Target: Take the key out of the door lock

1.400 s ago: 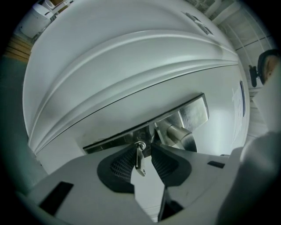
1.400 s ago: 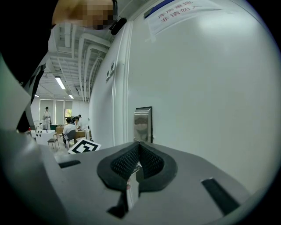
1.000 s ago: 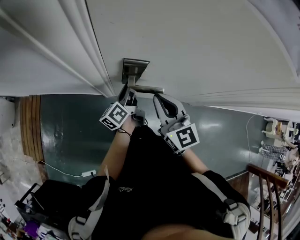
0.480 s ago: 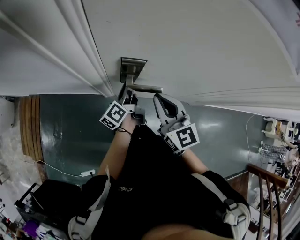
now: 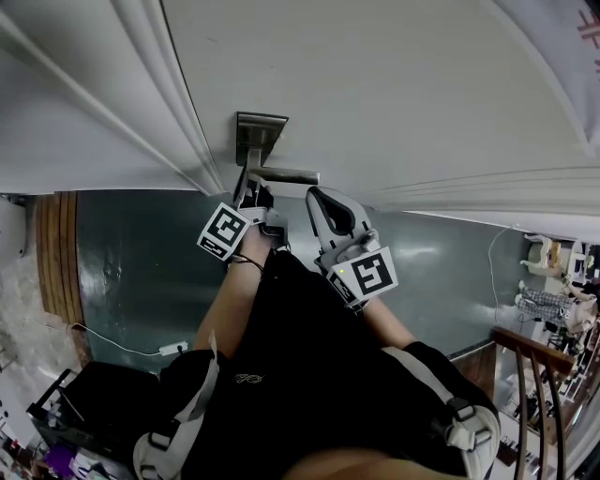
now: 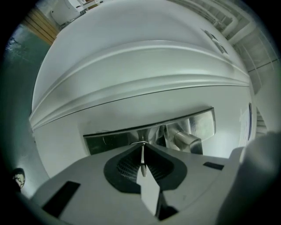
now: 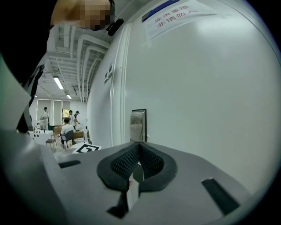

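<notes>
The steel lock plate [image 5: 258,131] with its lever handle [image 5: 286,174] is fixed to the white door [image 5: 394,84]. My left gripper [image 5: 251,190] is pushed up against the plate just below the handle. In the left gripper view its jaws are closing on the thin metal key [image 6: 142,154], which stands edge-on between the dark pads [image 6: 125,165], in front of the plate [image 6: 199,125]. My right gripper [image 5: 315,199] hangs beside it to the right, off the door, its pads [image 7: 151,161] pressed together with nothing between them. The keyhole itself is hidden behind the jaws.
A dark green floor [image 5: 141,272] lies below the door, with a white cable [image 5: 122,345] and a black bag [image 5: 84,403] at the left. A wooden railing [image 5: 534,375] stands at the right. A printed notice [image 7: 175,13] hangs on the door; people [image 7: 68,129] sit far off.
The left gripper has crept a little closer to the lock plate. The right gripper has stayed where it was.
</notes>
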A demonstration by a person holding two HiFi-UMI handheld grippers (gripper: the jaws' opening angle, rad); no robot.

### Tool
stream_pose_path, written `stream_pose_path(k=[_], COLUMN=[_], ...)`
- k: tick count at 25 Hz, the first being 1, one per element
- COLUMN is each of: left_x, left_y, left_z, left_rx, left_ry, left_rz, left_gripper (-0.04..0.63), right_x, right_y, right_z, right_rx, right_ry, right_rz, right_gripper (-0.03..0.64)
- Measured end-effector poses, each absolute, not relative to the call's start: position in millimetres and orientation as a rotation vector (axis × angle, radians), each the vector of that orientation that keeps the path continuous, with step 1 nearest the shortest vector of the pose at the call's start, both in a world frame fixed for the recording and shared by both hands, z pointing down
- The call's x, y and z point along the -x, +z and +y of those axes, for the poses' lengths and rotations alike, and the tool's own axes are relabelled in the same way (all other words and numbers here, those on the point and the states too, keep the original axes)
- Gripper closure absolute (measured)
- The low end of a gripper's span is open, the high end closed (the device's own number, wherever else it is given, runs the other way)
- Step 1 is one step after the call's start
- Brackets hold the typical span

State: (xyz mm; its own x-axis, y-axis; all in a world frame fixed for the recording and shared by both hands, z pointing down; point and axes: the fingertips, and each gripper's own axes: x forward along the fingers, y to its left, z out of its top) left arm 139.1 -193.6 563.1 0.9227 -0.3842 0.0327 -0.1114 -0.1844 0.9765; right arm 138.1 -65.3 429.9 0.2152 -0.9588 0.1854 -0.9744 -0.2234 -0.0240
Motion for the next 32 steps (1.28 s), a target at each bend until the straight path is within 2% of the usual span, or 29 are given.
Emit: stream_pose_path(k=[32], left_x=[-137.0], left_y=[565.1], left_z=[-193.3], left_rx=[-1.643], left_ry=[-0.341], left_rz=[-0.396], left_gripper=[0.56], right_x=[-131.3], right_y=[434.7], right_z=[-72.8], right_rx=[-2.342], right_ry=[0.259], right_rz=[-1.949], right_gripper=[0.609])
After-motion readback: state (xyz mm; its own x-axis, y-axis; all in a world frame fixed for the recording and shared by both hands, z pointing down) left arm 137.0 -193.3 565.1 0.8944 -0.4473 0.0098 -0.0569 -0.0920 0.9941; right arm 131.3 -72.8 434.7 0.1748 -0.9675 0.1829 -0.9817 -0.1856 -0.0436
